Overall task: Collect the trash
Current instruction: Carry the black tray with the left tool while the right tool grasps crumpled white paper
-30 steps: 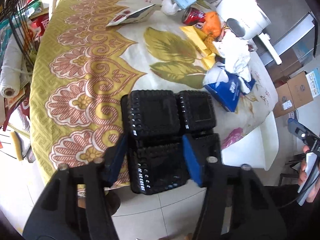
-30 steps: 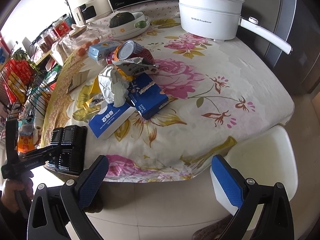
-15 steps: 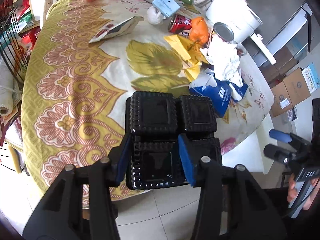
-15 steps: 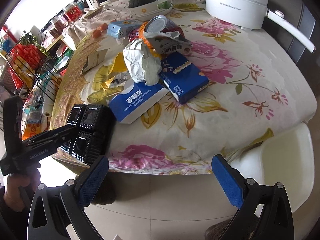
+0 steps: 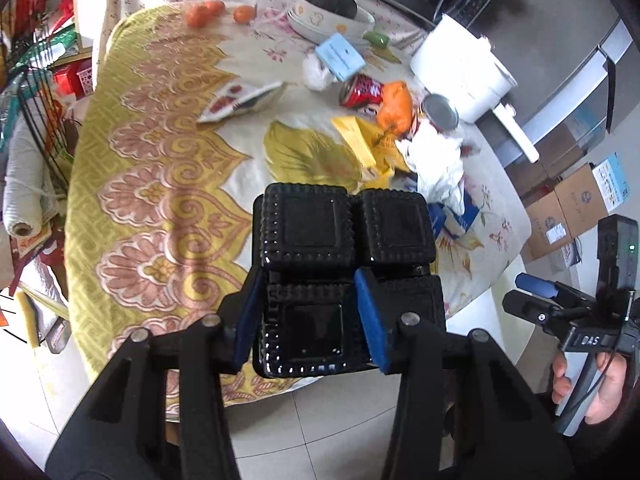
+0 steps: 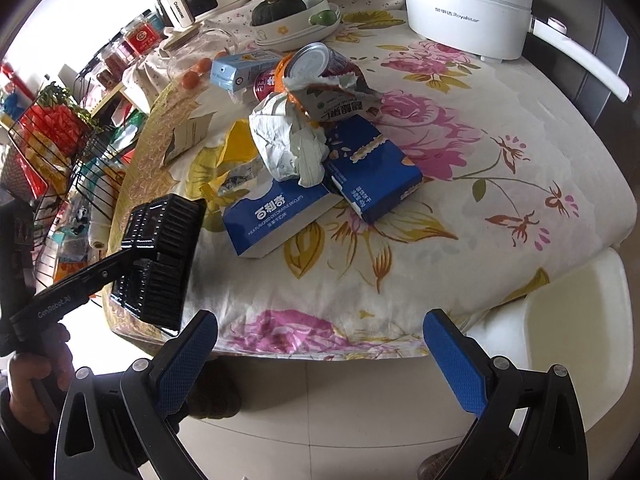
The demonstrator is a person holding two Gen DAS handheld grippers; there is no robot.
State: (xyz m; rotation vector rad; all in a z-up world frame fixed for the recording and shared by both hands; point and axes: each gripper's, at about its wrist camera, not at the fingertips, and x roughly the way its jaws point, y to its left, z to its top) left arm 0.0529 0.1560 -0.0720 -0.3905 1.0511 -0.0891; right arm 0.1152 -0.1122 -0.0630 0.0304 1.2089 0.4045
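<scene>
- Left gripper (image 5: pixel 308 316): blue pads clamped on the near compartment of a black tray (image 5: pixel 344 240), one pad on each side wall of that compartment.
- Tray: four moulded compartments, glossy black plastic. In the right wrist view the tray (image 6: pixel 160 256) is tilted on edge, clear of the cloth, over the table's near-left edge.
- Left gripper's handle is held by a hand (image 6: pixel 36 376) at the lower left of the right wrist view.
- Right gripper (image 6: pixel 320 354): fingers wide apart, nothing between them. It hangs over the floor just off the near edge of the table (image 6: pixel 540 184), beside a white chair (image 6: pixel 568 320).
- Trash pile sits mid-table, well apart from both grippers: two blue boxes (image 6: pixel 280 216), touching, with crumpled white paper (image 6: pixel 288 144) lying on top of them.
- Behind the paper: a torn carton (image 6: pixel 340 100), a tin can (image 6: pixel 320 64) on its side, an orange wrapper partly hidden.
- A yellow wrapper (image 6: pixel 240 140) lies left of the paper, toward the table's left edge.
- A flat packet (image 5: pixel 240 98) lies alone further along the left side.
- Far edge: white electric pot (image 6: pixel 464 4) at the far-right corner; a dish (image 6: pixel 296 28) holding a dark squash at the far middle.
- A light blue carton (image 6: pixel 240 68) lies between dish and pile.
</scene>
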